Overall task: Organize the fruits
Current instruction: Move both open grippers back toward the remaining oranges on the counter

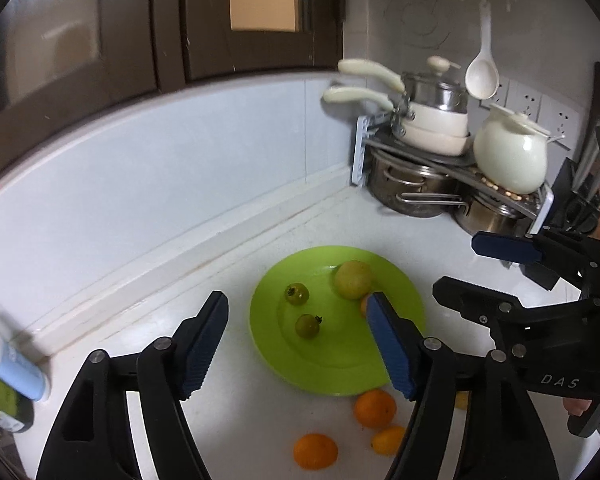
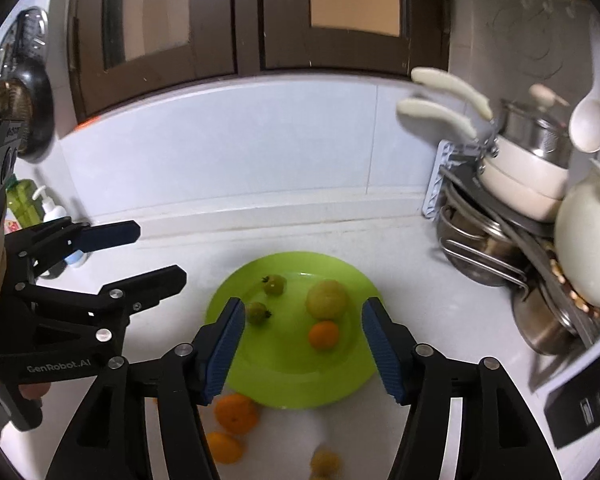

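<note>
Left gripper (image 1: 296, 340) empty, jaws apart over the plate (image 1: 268, 344); its right finger hides most of one orange (image 2: 323, 335). Three oranges (image 1: 375, 408) lie on the desk. Right gripper (image 2: 303, 350) likewise apart, empty.

Stacked pots on corner rack (image 1: 452, 184); hanging white spoon (image 1: 482, 76); soap bottles (image 2: 40, 208)

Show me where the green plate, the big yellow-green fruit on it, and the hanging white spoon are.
green plate (image 2: 300, 384), right wrist view, bare near part of its surface.
yellow-green fruit (image 2: 327, 299), right wrist view, middle of its skin.
white spoon (image 1: 482, 78), left wrist view, middle of its bowl.
</note>
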The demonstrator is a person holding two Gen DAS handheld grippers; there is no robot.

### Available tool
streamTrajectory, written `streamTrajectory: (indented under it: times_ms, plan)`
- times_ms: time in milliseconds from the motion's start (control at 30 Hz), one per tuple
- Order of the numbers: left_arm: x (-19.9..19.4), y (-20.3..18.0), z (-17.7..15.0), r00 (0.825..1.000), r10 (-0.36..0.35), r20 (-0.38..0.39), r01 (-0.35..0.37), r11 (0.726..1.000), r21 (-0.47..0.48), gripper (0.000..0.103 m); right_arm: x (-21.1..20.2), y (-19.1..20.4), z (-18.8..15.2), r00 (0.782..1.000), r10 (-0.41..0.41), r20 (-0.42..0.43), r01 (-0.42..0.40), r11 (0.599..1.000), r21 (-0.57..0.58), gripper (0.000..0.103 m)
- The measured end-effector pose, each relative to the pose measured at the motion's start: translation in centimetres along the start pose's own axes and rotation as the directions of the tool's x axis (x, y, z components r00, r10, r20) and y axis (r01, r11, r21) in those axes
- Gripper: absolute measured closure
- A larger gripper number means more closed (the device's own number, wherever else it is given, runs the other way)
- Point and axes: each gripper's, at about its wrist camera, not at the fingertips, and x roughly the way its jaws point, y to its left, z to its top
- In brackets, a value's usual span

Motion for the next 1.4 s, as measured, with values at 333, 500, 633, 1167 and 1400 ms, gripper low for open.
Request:
streamTrajectory:
  times_ms: [333,500,633,1167,1400]
  plan:
    - [-6.2,0.0,-2.7,0.994,0.047,0.096,-0.050,0.998,0.029,0.021,-4.4,2.8,-2.7,0.997,-0.044,0.070,0.042,0.999,0.023,0.031]
    - [-7.4,0.3,-4.3,0.996,0.019,0.087,-0.022,0.999,0.032,0.021,-6.2,4.4,-4.2,0.993,-0.069,0.098,0.068,0.998,0.020,0.031]
    - [-7.9,0.3,-5.8,0.996,0.006,0.086,-0.010,0.999,0.053,0.021,-6.9,5.7,-5.6,0.991,-0.083,0.102,0.082,0.997,0.014,0.031]
    - [-6.6,0.9,-11.3,0.998,-0.062,0.034,0.055,0.985,0.163,0.021,-6.4,8.6,-10.6,0.993,-0.103,0.055,0.099,0.993,0.067,0.031]
    - [-4.3,1.2,-12.9,0.993,-0.120,-0.014,0.120,0.973,0.198,0.021,-4.1,8.8,-12.0,0.995,-0.103,-0.011,0.104,0.992,0.066,0.031]
